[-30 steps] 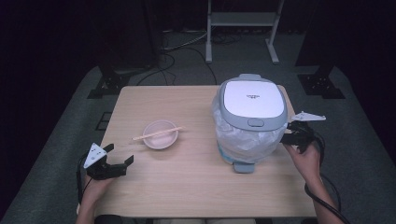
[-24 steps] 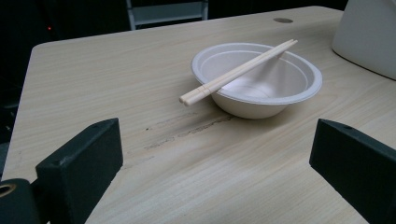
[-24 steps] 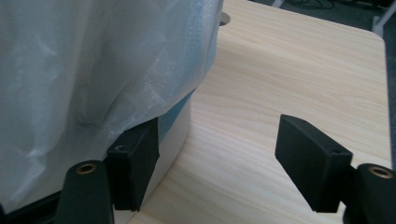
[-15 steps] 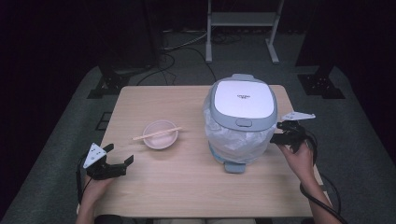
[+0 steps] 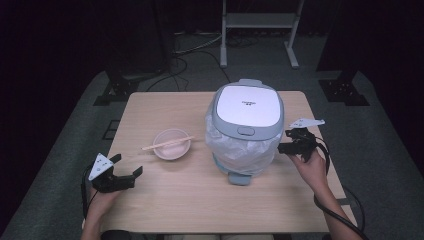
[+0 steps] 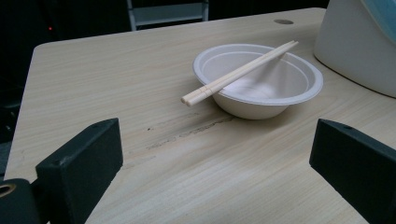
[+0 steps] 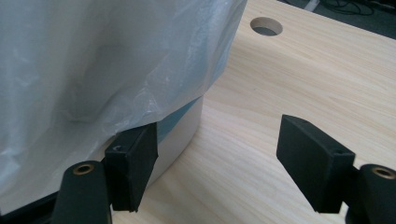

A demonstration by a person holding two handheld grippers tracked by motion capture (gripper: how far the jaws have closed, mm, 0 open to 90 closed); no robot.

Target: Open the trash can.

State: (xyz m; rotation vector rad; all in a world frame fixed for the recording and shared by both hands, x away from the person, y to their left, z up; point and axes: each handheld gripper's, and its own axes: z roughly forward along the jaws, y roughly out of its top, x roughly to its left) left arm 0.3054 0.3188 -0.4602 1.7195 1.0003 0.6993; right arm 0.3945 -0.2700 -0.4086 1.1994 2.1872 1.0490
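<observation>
Rice cooker (image 5: 248,105) shifted left, right claw (image 5: 283,141) (agape) alongside.

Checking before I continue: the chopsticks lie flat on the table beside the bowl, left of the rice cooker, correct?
Not quite. The chopsticks rest across the rim of the bowl, not on the table; the left gripper view shows it. The bowl does sit left of the rice cooker.

A white bowl (image 5: 171,144) is set on the table (image 5: 165,200), with chopsticks (image 5: 167,143) laid across its rim.
</observation>
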